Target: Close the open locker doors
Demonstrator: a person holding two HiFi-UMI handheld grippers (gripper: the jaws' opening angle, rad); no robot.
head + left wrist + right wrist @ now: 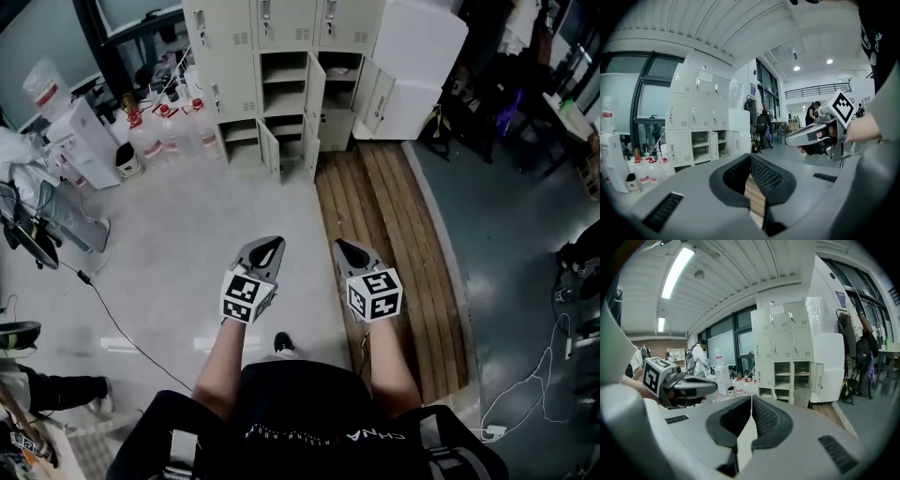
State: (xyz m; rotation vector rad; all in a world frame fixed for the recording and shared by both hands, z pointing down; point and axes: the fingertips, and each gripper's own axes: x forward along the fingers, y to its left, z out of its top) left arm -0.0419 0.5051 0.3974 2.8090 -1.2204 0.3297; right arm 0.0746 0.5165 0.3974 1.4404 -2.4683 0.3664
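A block of cream lockers [281, 56] stands at the far end of the floor, well ahead of both grippers. Several of its doors hang open: one in the middle row [315, 86], two at the right [375, 96], two low ones [269, 148]. The left gripper view shows the lockers [701, 126] at the left, and the right gripper view shows them [785, 352] with an open door [817, 378]. My left gripper [267, 246] [750, 154] and right gripper [345, 247] [751, 397] are held side by side, pointing at the lockers. Both are shut and empty.
Clear jugs with red caps [173, 131] crowd the floor left of the lockers. A tall white cabinet [417, 56] stands at their right. A wooden floor strip [384, 244] runs towards them. A cable [112, 319] crosses the floor at the left; bags and clothes [506, 94] are at the right.
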